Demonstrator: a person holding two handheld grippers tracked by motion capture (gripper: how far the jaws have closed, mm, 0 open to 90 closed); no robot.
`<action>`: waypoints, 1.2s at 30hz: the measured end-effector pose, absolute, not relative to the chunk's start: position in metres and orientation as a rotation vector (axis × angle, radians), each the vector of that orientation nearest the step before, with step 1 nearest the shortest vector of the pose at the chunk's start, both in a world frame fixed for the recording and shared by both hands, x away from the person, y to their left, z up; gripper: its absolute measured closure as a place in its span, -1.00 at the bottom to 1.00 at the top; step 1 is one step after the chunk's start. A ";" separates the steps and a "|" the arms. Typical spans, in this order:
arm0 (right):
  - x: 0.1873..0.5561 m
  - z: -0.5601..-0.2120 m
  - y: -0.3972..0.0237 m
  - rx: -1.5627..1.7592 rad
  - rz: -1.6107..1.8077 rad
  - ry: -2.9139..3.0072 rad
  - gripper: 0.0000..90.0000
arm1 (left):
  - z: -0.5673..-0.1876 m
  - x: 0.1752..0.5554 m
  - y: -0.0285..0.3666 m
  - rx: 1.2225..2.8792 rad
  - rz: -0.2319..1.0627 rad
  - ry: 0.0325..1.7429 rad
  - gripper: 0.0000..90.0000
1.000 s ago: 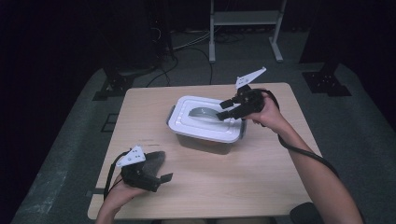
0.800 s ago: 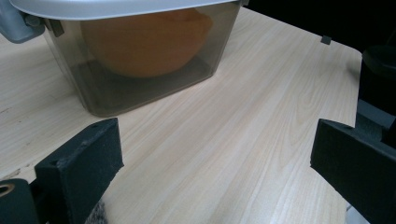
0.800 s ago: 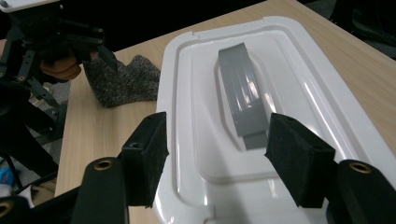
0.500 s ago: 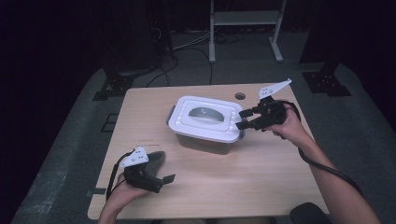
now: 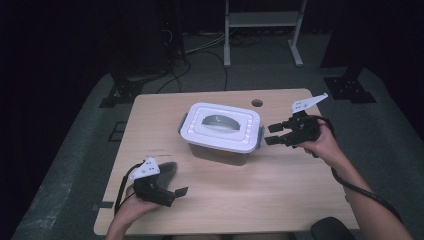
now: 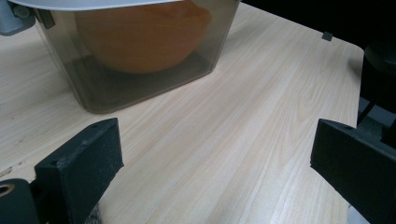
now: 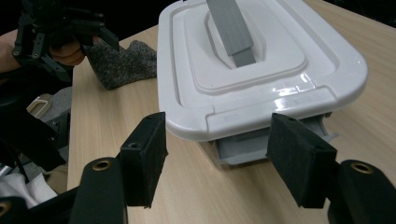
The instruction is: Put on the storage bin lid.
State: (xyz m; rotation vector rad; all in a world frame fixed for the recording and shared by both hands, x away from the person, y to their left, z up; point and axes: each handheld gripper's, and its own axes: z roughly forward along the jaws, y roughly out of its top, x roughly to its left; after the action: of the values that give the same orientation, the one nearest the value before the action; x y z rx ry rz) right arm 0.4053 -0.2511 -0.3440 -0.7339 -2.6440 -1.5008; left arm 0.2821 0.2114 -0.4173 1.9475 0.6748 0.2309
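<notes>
Item: your right tongs [image 5: 274,135], jaws parted, nothing between them. They point at the short end of the lidded box [image 5: 220,131], which sits just ahead of the jaw tips and apart from them. In the right gripper view the tongs [image 7: 217,161] frame that end of the box [image 7: 261,65]: the grey latch [image 7: 243,151] under the lid rim lies between the two pads but beyond them, untouched.

Item: white lid [image 5: 221,125], seated on the box, grey handle [image 7: 231,28] across its recessed centre.

Item: your left tongs [image 5: 176,192], jaws wide and released, holding nothing, low over the counter [image 5: 280,185] near its front edge. The box stands well ahead of them and to their right. In the left gripper view the tongs [image 6: 212,163] look over bare wood at the box's smoky clear wall [image 6: 140,79], through which an orange rounded object [image 6: 140,35] shows.

Item: grey cloth [image 7: 121,63], lying on the counter just beside your left tongs.
</notes>
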 end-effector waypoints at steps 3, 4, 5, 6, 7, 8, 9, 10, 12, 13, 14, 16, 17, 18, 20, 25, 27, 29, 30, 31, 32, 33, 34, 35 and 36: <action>0.404 -0.348 -0.255 -0.747 -1.498 -2.641 -0.19 | -0.417 0.282 0.212 1.948 0.232 0.674 -0.96; 0.404 -0.348 -0.255 -0.747 -1.498 -2.641 -0.19 | -0.417 0.282 0.212 1.948 0.232 0.674 -0.96; 0.402 -0.352 -0.258 -0.759 -1.494 -2.633 -0.20 | -0.417 0.282 0.211 1.947 0.232 0.674 -0.96; 0.402 -0.353 -0.259 -0.759 -1.493 -2.635 -0.20 | -0.417 0.282 0.211 1.948 0.231 0.674 -0.96; 0.401 -0.355 -0.260 -0.766 -1.491 -2.629 -0.20 | -0.417 0.282 0.211 1.948 0.231 0.674 -0.96; 0.400 -0.356 -0.261 -0.773 -1.491 -2.625 -0.20 | -0.417 0.282 0.211 1.949 0.231 0.673 -0.96; 0.400 -0.358 -0.263 -0.776 -1.490 -2.625 -0.20 | -0.417 0.282 0.211 1.950 0.231 0.673 -0.96; 0.399 -0.360 -0.264 -0.781 -1.491 -2.621 -0.20 | -0.417 0.282 0.211 1.950 0.231 0.672 -0.96; 0.399 -0.361 -0.265 -0.784 -1.492 -2.617 -0.20 | -0.417 0.282 0.211 1.949 0.231 0.672 -0.96; 0.397 -0.364 -0.267 -0.795 -1.486 -2.614 -0.20 | -0.417 0.282 0.211 1.952 0.232 0.671 -0.96; 0.397 -0.366 -0.269 -0.797 -1.482 -2.614 -0.20 | -0.417 0.282 0.212 1.953 0.232 0.672 -0.96; 0.396 -0.369 -0.271 -0.807 -1.481 -2.610 -0.20 | -0.417 0.282 0.212 1.952 0.233 0.673 -0.96; 0.395 -0.371 -0.272 -0.813 -1.479 -2.608 -0.20 | -0.417 0.282 0.212 1.951 0.233 0.674 -0.96; 0.395 -0.372 -0.273 -0.818 -1.480 -2.602 -0.20 | -0.417 0.282 0.212 1.953 0.232 0.674 -0.96; 0.394 -0.374 -0.274 -0.823 -1.475 -2.603 -0.21 | -0.417 0.282 0.211 1.955 0.232 0.672 -0.96; 0.390 -0.385 -0.280 -0.839 -1.470 -2.586 -0.22 | -0.418 0.281 0.211 1.959 0.233 0.672 -0.96; 0.388 -0.388 -0.281 -0.847 -1.463 -2.579 -0.22 | -0.418 0.281 0.211 1.961 0.232 0.671 -0.96; 0.387 -0.392 -0.283 -0.855 -1.455 -2.574 -0.23 | -0.418 0.281 0.211 1.963 0.228 0.672 -0.96; 0.386 -0.394 -0.283 -0.859 -1.456 -2.568 -0.23 | -0.418 0.281 0.210 1.961 0.227 0.674 -0.96; 0.385 -0.396 -0.285 -0.864 -1.453 -2.567 -0.23 | -0.418 0.281 0.210 1.960 0.228 0.673 -0.96; 0.385 -0.397 -0.285 -0.865 -1.455 -2.564 -0.23 | -0.418 0.281 0.211 1.961 0.229 0.672 -0.96; 0.384 -0.400 -0.286 -0.872 -1.457 -2.557 -0.24 | -0.418 0.281 0.211 1.962 0.231 0.672 -0.96; 0.384 -0.400 -0.286 -0.872 -1.457 -2.557 -0.24 | -0.418 0.281 0.211 1.962 0.231 0.672 -0.97; 0.384 -0.401 -0.287 -0.874 -1.454 -2.555 -0.24 | -0.418 0.281 0.211 1.961 0.230 0.673 -0.97; 0.382 -0.404 -0.288 -0.877 -1.452 -2.554 -0.24 | -0.418 0.281 0.211 1.962 0.230 0.674 -0.96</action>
State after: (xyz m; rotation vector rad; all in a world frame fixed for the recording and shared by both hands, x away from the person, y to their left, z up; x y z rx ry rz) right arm 0.3824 -0.2879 -0.4037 -0.8771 -2.5537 -1.4519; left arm 0.2814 0.2108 -0.4183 1.9618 0.6736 0.2304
